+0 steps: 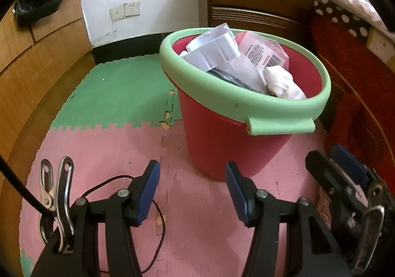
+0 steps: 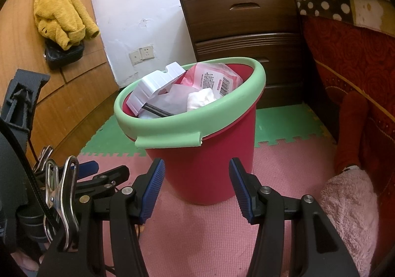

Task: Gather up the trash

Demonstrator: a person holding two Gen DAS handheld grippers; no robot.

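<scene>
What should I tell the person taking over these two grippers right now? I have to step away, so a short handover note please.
Left gripper: open, nothing between its pads, aimed at the foot of the bin.
Right gripper: open, also empty, facing the bin.
Red bin with green rim stands upright on the pink foam mat, in front of the brown drawer unit.
Done: the bin already holds a white foam piece, a pink printed bag and crumpled white paper, piled to the rim.
Left: no loose trash shows on the mat in these views; look beyond them before finishing.
</scene>
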